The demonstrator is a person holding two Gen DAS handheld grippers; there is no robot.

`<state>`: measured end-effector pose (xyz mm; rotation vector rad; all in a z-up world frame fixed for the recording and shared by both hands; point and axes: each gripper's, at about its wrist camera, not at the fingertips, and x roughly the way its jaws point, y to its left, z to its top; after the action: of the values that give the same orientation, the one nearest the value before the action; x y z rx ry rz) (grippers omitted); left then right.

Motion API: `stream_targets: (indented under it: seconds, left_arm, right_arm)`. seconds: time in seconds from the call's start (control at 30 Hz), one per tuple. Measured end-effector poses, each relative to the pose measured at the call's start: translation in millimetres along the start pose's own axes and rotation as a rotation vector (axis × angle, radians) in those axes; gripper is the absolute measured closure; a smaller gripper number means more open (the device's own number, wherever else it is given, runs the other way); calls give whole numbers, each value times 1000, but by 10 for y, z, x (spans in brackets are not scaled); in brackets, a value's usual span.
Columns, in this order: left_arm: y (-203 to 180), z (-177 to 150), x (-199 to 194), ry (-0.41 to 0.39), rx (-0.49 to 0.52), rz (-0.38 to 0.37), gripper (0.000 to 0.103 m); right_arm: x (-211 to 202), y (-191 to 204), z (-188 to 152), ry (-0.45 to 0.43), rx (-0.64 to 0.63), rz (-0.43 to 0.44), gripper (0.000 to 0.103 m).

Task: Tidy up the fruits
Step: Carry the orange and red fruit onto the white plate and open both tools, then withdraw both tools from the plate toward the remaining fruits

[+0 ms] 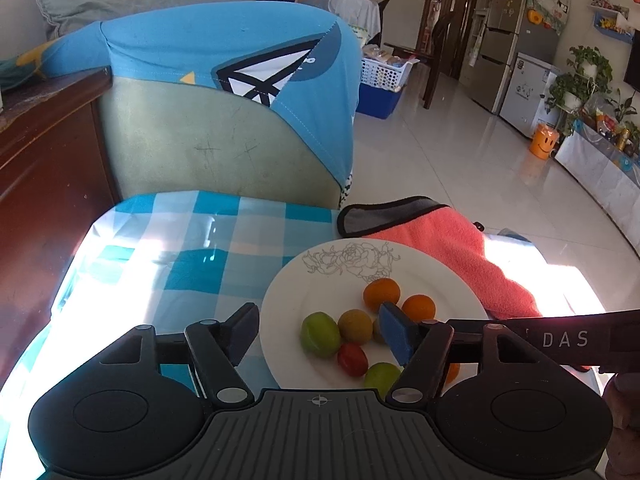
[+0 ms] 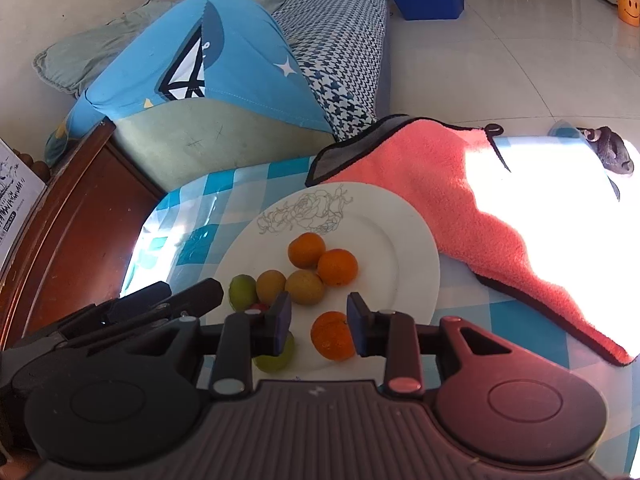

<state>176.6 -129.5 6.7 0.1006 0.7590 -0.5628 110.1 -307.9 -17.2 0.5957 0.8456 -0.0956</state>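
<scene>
Your right gripper [image 2: 319,328] grips orange [image 2: 332,336], pads touching both sides, low over plate [image 2: 412,240]; your left gripper [image 1: 318,334] released, straddling plate edge, fruits [image 1: 354,326] ahead, grouped by colour.

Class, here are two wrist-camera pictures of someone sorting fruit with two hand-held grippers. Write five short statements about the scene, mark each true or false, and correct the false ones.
1. All the fruit lies on the white plate. True.
2. The left gripper is clamped on a green fruit. False: its jaws are open, above the fruit, gripping nothing.
3. An orange fruit sits between the right gripper's jaws. True; whether the pads press on it I cannot tell.
4. The pink towel covers the plate. False: it lies beside the plate, on the checked tablecloth.
5. The plate is plain. False: a flower outline is drawn on it.
</scene>
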Motion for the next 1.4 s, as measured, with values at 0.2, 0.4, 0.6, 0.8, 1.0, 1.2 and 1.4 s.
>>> stream_targets:
  seconds: [0.2,0.4,0.6,0.8,1.0,1.2,1.4]
  left_arm:
    - [-40,-30,-132,10,28,36,26]
    - [6,-108,-232,35,6,55,22]
    - [11,-221,-391,60,15,82,21]
    - [117,-338,-560,82,-15,91,21]
    - [285,-445,-682,96,-63,99,21]
    - [420,-586,-772,107,-106,102,21]
    - [451,-737,-819,125,-100,115,21]
  right_arm:
    - [-30,6,-30,7,-3,2,66]
    - [-102,64,-98,11,-42,0,64]
    - [-177,150,-193,16,-101,-4,60]
    - [-255,134,-329,40,-102,7,60]
    - [-368,109,-479,57,-109,30,59]
    - [-409,134,-656,87,-134,54,59]
    - [-392,174,-809,123,-176,78,58]
